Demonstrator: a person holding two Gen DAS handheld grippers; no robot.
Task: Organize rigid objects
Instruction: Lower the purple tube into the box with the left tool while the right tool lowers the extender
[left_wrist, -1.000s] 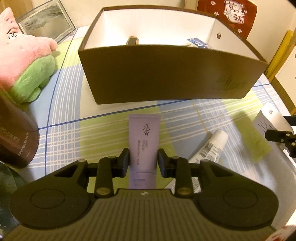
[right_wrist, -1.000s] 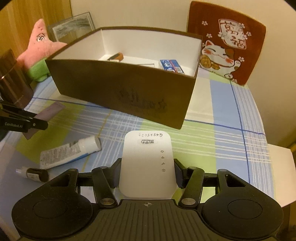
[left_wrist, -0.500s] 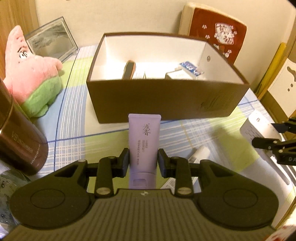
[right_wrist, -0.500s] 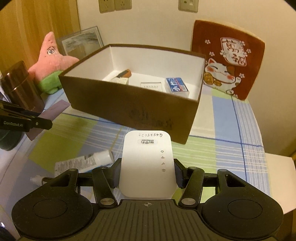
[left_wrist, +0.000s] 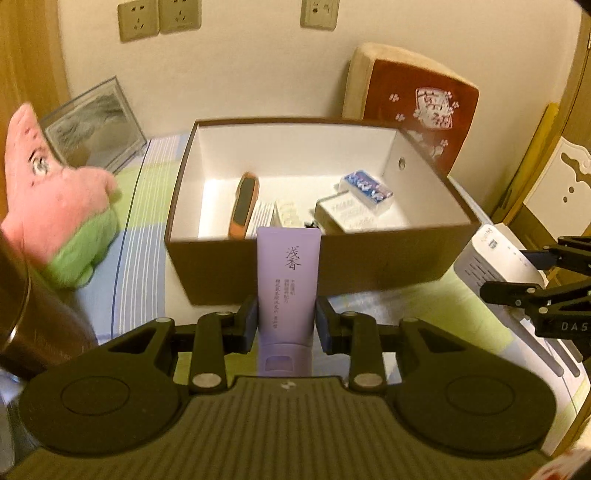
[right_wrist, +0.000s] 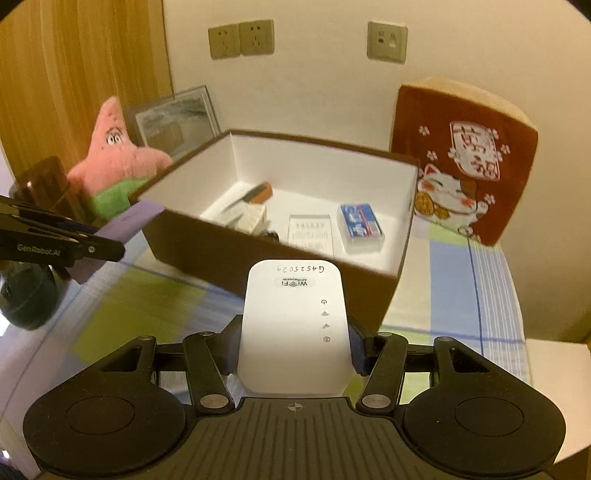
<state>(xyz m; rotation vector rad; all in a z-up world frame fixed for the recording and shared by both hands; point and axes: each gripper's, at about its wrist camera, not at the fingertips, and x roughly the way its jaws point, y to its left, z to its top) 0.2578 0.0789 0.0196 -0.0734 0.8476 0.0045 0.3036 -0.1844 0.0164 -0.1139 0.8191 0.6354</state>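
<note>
The lavender tube (left_wrist: 288, 280) is sitting clamped between the left gripper (left_wrist: 286, 325) fingers, and the white wifi repeater (right_wrist: 293, 328) is pinched between the right gripper (right_wrist: 293, 345) fingers, both hanging above the table. Looks like the carrying step is happening now, with the brown box (left_wrist: 369, 266) just beyond both sets of fingertips. Next move probably needs clearing the near wall and letting go over bare floor beside the blue pack (right_wrist: 360, 221).

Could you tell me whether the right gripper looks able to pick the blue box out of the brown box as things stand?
Probably not yet. The right gripper is shut on the white WiFi repeater, so its jaws are occupied. The brown box is open-topped and nothing covers the blue box, so the way looks free once it is emptied.
</note>
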